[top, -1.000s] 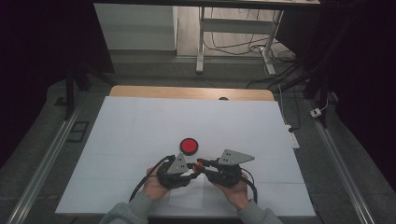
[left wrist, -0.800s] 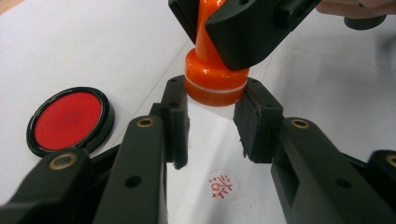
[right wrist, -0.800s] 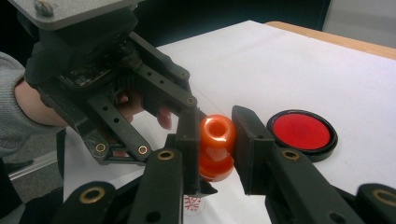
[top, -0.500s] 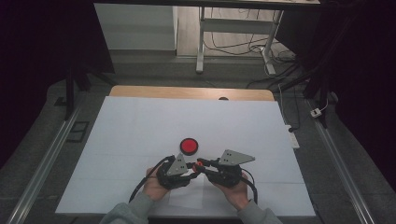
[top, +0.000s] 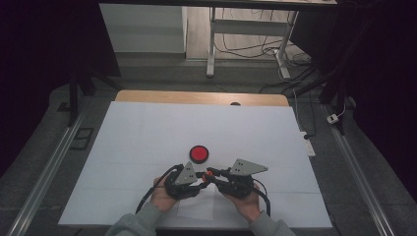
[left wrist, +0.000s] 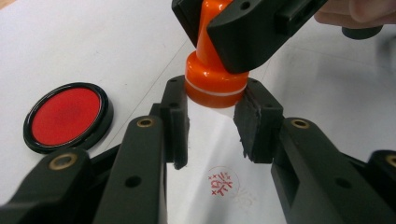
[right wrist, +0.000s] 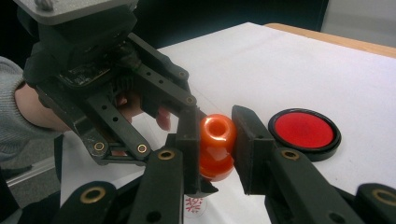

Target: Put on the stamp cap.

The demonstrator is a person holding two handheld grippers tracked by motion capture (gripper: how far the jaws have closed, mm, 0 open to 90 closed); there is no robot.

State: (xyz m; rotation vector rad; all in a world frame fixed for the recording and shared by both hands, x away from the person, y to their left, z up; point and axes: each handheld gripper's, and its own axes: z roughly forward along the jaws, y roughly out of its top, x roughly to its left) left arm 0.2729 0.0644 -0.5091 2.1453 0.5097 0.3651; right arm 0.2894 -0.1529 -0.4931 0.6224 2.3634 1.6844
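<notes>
An orange stamp [left wrist: 215, 79] hangs just above the white paper [top: 147, 132] near the table's front edge. My right gripper [right wrist: 217, 135] is shut on its round handle [right wrist: 217, 129]. My left gripper [left wrist: 211, 121] faces it, pads pressed on either side of the stamp's wide base, where a faint clear cap [left wrist: 211, 111] shows. In the high view the left gripper [top: 200, 178] and right gripper [top: 212, 175] meet tip to tip at the stamp [top: 208, 173]. A round black ink pad [top: 199, 154] with a red centre lies just behind them.
A red stamped mark [left wrist: 223, 182] sits on the paper under the stamp. The white sheet covers most of the table, with a wooden edge [top: 196, 97] at the back. Metal rails [top: 49, 167] run along both sides.
</notes>
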